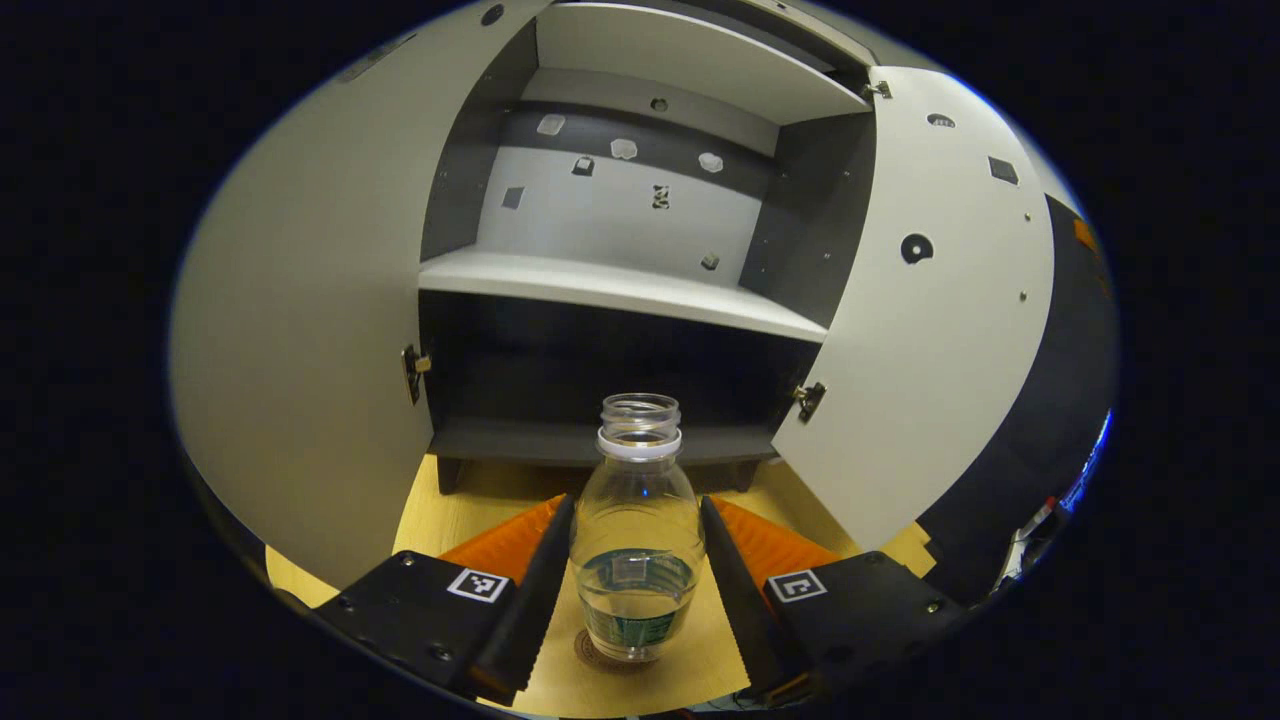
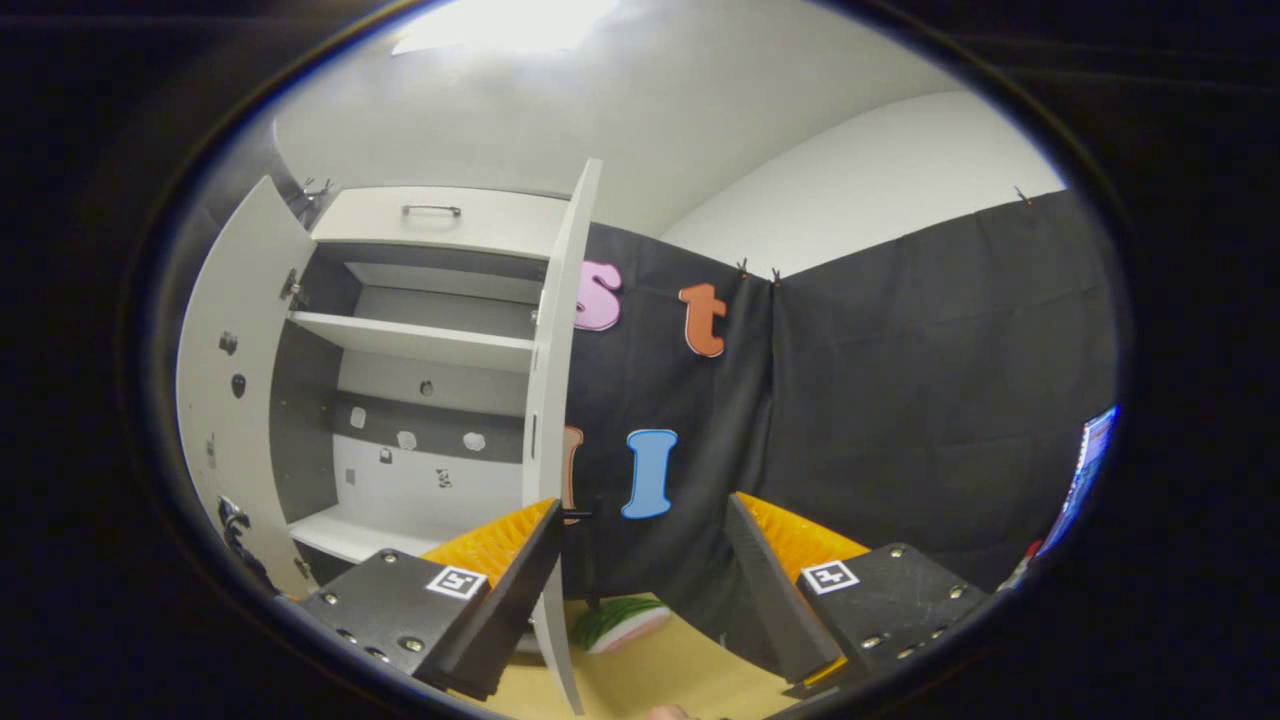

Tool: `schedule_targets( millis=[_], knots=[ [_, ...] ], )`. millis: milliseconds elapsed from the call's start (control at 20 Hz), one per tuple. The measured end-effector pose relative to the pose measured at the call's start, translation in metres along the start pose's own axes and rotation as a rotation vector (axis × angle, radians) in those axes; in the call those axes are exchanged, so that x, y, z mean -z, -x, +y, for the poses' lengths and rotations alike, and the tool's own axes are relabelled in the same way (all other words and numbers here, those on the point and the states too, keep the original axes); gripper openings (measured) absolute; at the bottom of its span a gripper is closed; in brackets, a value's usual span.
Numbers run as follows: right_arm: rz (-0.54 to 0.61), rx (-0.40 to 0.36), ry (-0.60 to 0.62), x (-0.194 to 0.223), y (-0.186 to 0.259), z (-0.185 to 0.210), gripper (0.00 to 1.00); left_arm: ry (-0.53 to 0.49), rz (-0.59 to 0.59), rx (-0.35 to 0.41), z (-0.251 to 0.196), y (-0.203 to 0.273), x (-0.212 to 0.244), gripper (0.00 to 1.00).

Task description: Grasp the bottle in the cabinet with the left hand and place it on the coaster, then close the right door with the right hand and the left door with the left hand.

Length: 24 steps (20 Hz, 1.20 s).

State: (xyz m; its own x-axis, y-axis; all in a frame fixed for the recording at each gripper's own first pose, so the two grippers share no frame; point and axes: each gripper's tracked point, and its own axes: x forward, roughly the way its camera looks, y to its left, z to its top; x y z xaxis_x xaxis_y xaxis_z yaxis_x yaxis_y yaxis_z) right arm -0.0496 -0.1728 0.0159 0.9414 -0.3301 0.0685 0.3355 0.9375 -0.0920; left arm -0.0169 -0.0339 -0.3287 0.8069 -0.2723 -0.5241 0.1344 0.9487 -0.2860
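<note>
A clear, uncapped bottle (image 1: 636,540) holding a little water stands upright on a round brown coaster (image 1: 600,662) on the wooden tabletop, in front of the open cabinet (image 1: 620,290). My left gripper (image 1: 637,497) is shut on the bottle, one finger pressing each side of it. Both white cabinet doors are swung open: the left door (image 1: 300,330) and the right door (image 1: 930,320). In the right gripper view my right gripper (image 2: 642,505) is open and holds nothing. The right door's edge (image 2: 560,400) stands just past its left finger.
The cabinet's shelves (image 1: 620,285) are bare, and a drawer with a metal handle (image 2: 432,210) sits at the top. A watermelon-slice object (image 2: 620,620) lies on the wooden table (image 2: 660,670) by the right door's foot. Black cloth wall hangs to the right.
</note>
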Motion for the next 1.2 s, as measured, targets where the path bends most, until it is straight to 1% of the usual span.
schedule_targets(
  millis=[50, 100, 150, 300, 400, 450, 600, 750, 950, 1000, 1200],
  knots=[
    [-0.003, 0.002, 0.000, 0.000, 0.000, -0.001, 0.99, 0.003, 0.013, -0.009, 0.005, -0.003, 0.012, 0.82],
    [-0.005, 0.004, -0.004, -0.002, -0.001, -0.002, 0.99, 0.001, 0.029, -0.015, 0.010, -0.006, 0.025, 0.79],
    [-0.007, 0.006, -0.006, -0.003, 0.000, -0.002, 0.99, 0.000, 0.048, -0.018, 0.011, -0.010, 0.036, 0.80],
    [-0.007, 0.016, -0.001, -0.003, 0.001, -0.006, 0.99, 0.006, 0.085, -0.004, 0.010, -0.017, 0.060, 0.80],
    [-0.010, 0.024, 0.004, -0.005, 0.004, -0.011, 0.99, 0.040, 0.067, 0.006, 0.008, -0.022, 0.063, 0.80],
    [-0.015, 0.028, 0.006, -0.007, 0.005, -0.012, 0.99, 0.050, 0.045, -0.001, 0.009, -0.025, 0.063, 0.80],
    [-0.018, 0.041, 0.008, -0.008, 0.008, -0.018, 0.99, 0.054, 0.009, -0.007, 0.009, -0.033, 0.066, 0.80],
    [-0.007, 0.043, 0.001, -0.008, 0.010, -0.021, 0.99, 0.035, -0.003, -0.018, 0.010, -0.039, 0.072, 0.80],
    [-0.003, 0.045, 0.010, -0.008, 0.009, -0.025, 0.99, -0.023, -0.017, -0.014, 0.009, -0.045, 0.077, 0.80],
    [-0.003, 0.043, 0.011, -0.008, 0.008, -0.025, 0.99, -0.026, -0.034, -0.009, 0.008, -0.045, 0.074, 0.80],
    [0.007, 0.037, 0.017, -0.002, 0.006, -0.023, 0.99, -0.039, -0.027, -0.005, 0.006, -0.039, 0.078, 0.80]
  ],
)
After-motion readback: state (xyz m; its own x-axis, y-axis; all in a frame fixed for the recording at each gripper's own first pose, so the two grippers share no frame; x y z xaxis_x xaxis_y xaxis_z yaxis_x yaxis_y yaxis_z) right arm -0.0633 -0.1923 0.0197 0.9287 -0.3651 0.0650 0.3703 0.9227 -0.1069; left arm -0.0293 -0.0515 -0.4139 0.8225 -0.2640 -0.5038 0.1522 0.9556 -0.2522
